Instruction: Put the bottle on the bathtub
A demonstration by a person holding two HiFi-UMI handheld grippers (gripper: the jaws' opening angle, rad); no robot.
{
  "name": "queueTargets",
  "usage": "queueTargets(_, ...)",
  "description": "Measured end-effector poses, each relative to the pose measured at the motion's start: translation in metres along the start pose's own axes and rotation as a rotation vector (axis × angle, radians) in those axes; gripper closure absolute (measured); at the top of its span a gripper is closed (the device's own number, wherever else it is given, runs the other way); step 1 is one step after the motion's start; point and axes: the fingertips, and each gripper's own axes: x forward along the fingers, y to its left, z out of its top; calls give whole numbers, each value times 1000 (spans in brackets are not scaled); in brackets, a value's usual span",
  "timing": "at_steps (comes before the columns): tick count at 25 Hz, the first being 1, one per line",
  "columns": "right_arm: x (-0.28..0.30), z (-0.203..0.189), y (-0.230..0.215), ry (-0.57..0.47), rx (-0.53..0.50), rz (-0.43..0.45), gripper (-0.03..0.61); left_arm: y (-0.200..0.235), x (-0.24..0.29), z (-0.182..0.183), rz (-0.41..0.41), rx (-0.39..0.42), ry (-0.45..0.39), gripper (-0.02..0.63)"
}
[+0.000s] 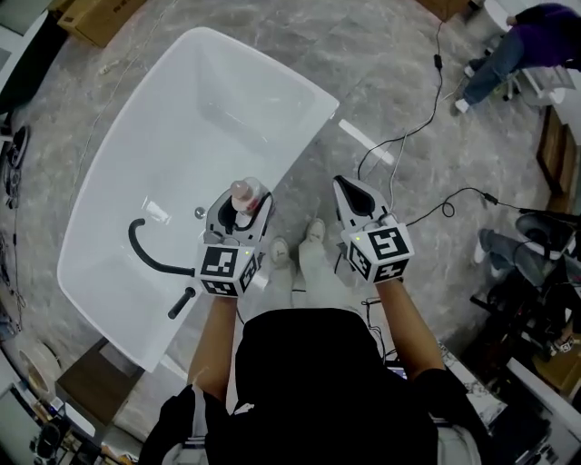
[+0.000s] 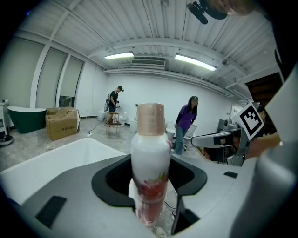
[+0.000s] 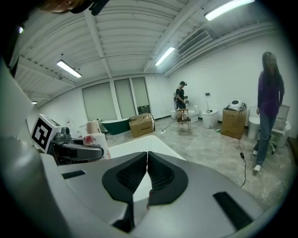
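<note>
White bottle with tan cap and red floral print [image 2: 150, 172]: clamped upright in left hand-held gripper [image 1: 241, 205], at white bathtub [image 1: 172, 118] right rim. Right hand-held gripper [image 3: 146, 158]: clenched, empty.

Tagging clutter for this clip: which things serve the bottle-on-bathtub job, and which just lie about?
Job: bottle, left hand-held gripper shut on it, bathtub.
Lying about: black hose in the tub, cardboard box, floor cables.
</note>
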Motion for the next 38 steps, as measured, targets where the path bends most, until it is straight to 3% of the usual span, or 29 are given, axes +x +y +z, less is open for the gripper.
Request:
queueTargets(21,101,-112,-33,194,47,69,554,63,104,-127,62,-62,167,382)
queueTargets(38,144,-155,-50,244,75,78,554,95,163,-176,119,-33,189,382)
